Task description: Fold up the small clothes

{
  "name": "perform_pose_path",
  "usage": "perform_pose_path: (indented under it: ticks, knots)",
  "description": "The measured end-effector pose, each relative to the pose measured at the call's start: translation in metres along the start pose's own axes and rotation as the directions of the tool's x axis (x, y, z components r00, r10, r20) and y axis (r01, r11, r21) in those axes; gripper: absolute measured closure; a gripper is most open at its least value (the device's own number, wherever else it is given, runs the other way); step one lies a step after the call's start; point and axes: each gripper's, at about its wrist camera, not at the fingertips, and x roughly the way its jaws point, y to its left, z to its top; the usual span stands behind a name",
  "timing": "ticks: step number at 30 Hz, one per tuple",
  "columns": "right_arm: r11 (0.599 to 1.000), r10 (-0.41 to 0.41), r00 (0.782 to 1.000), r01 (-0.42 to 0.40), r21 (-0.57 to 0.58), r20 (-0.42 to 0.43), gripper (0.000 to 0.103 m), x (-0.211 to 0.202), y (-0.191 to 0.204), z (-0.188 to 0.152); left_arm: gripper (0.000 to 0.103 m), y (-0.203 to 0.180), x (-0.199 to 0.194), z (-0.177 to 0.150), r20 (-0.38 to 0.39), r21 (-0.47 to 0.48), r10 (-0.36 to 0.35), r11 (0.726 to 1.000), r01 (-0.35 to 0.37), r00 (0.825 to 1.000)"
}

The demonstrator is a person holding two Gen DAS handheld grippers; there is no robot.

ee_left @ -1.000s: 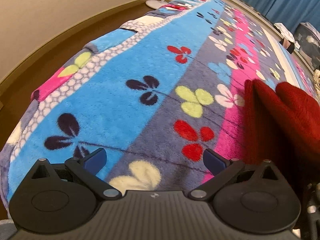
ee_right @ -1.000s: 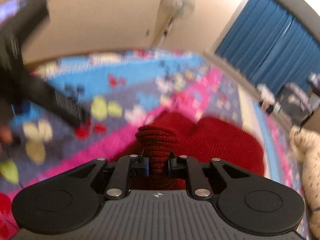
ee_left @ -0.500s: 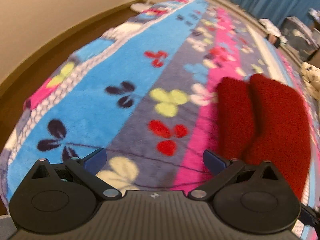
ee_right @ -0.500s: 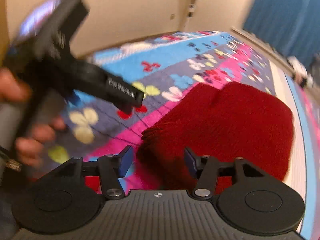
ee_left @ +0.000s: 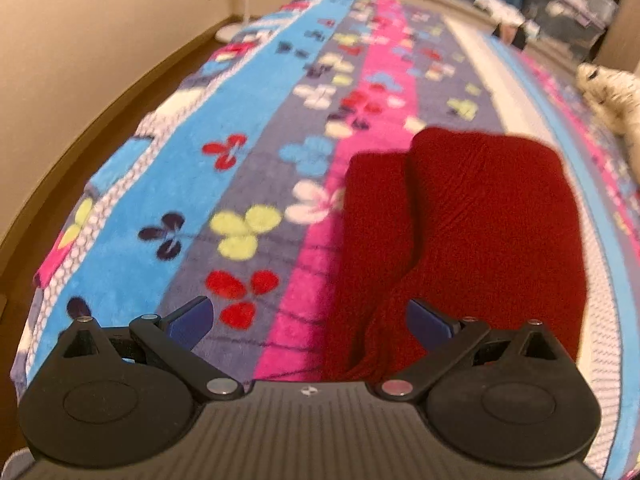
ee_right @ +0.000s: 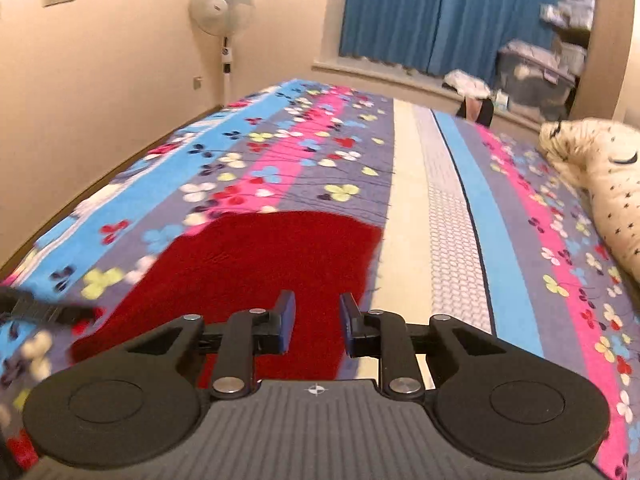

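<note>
A dark red knitted garment (ee_left: 472, 208) lies folded on the flowered bedspread (ee_left: 224, 168), with one thicker layer lapped over its left part. My left gripper (ee_left: 310, 320) hangs above its near left corner, jaws wide and empty. In the right wrist view the same red garment (ee_right: 264, 256) lies flat below my right gripper (ee_right: 317, 320). Its jaws stand a small gap apart and are closing, with nothing between them. The black tip of the left gripper (ee_right: 44, 310) shows at the left edge.
A cream spotted garment (ee_right: 600, 184) lies on the bedspread (ee_right: 500, 216) at the right. A standing fan (ee_right: 224, 32) is by the wall beyond the bed's far left corner. Blue curtains (ee_right: 420, 12) and cluttered storage boxes (ee_right: 536, 76) stand behind. The wooden floor (ee_left: 120, 92) runs along the left.
My right gripper let go of the red fold, opened wide, pulled back and up, and narrowed again. The left gripper moved right and higher, so the red garment now fills more of its view.
</note>
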Motion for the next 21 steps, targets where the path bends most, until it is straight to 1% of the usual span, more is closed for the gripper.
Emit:
perform_pose_path:
  ticks: [2, 4, 7, 8, 9, 10, 11, 12, 14, 15, 17, 18, 19, 21]
  knots:
    - [0.999, 0.039, 0.999, -0.039, -0.005, -0.035, 0.078, 0.03, -0.013, 0.016, 0.0, 0.003, 0.009, -0.004, -0.037, -0.013, 0.014, 1.0, -0.015, 0.999]
    - [0.997, 0.069, 0.994, -0.068, 0.02, -0.08, 0.078, 0.072, -0.021, 0.03, 0.0, 0.006, 0.015, -0.009, -0.059, -0.03, 0.022, 0.999, -0.024, 0.998]
    - [0.992, 0.119, 0.98, -0.111, 0.058, -0.159, 0.078, 0.138, -0.016, 0.034, 0.0, 0.006, 0.023, -0.011, -0.083, -0.05, 0.035, 0.998, -0.039, 0.996]
    - [0.991, 0.126, 0.976, -0.116, 0.065, -0.178, 0.078, 0.158, -0.011, 0.03, 0.0, 0.002, 0.028, -0.011, -0.089, -0.034, 0.048, 0.998, -0.051, 0.995]
    - [0.994, 0.11, 0.97, -0.105, 0.035, -0.215, 0.077, 0.176, -0.002, 0.02, 0.0, 0.0, 0.031, -0.012, -0.091, -0.022, 0.06, 0.998, -0.062, 0.994]
    - [0.996, 0.071, 0.975, -0.08, -0.037, -0.211, 0.078, 0.187, 0.01, 0.013, 0.0, -0.003, 0.033, -0.011, -0.095, -0.012, 0.065, 0.998, -0.066, 0.993]
    - [0.994, 0.044, 0.981, -0.061, -0.087, -0.189, 0.078, 0.192, 0.021, 0.009, 0.0, -0.005, 0.036, -0.011, -0.102, -0.005, 0.069, 0.998, -0.07, 0.992]
    - [0.994, 0.039, 0.983, -0.056, -0.094, -0.178, 0.078, 0.191, 0.026, 0.01, 0.0, -0.007, 0.037, -0.01, -0.105, -0.001, 0.078, 0.997, -0.079, 0.991]
    - [0.997, 0.065, 0.983, -0.073, -0.04, -0.173, 0.078, 0.181, 0.018, 0.017, 0.0, -0.006, 0.039, -0.012, -0.108, 0.004, 0.079, 0.997, -0.079, 0.991]
    - [0.996, 0.09, 0.984, -0.09, 0.012, -0.156, 0.078, 0.172, 0.009, 0.022, 0.0, -0.005, 0.039, -0.012, -0.108, 0.0, 0.074, 0.997, -0.074, 0.991]
    - [0.992, 0.108, 0.987, -0.1, 0.076, -0.116, 0.078, 0.154, -0.007, 0.023, 0.0, -0.001, 0.037, -0.014, -0.105, -0.012, 0.062, 0.998, -0.064, 0.993]
    - [0.99, 0.107, 0.984, -0.093, 0.106, -0.139, 0.078, 0.154, -0.014, 0.018, 0.0, 0.0, 0.037, -0.015, -0.105, -0.018, 0.057, 0.998, -0.059, 0.993]
    - [0.991, 0.106, 0.981, -0.09, 0.101, -0.165, 0.078, 0.16, -0.016, 0.011, 0.0, 0.001, 0.036, -0.015, -0.105, -0.024, 0.047, 0.998, -0.05, 0.993]
    - [0.999, 0.048, 0.984, -0.046, 0.014, -0.173, 0.077, 0.16, -0.013, 0.003, 0.0, 0.001, 0.03, -0.014, -0.12, -0.041, 0.011, 0.999, -0.016, 0.993]
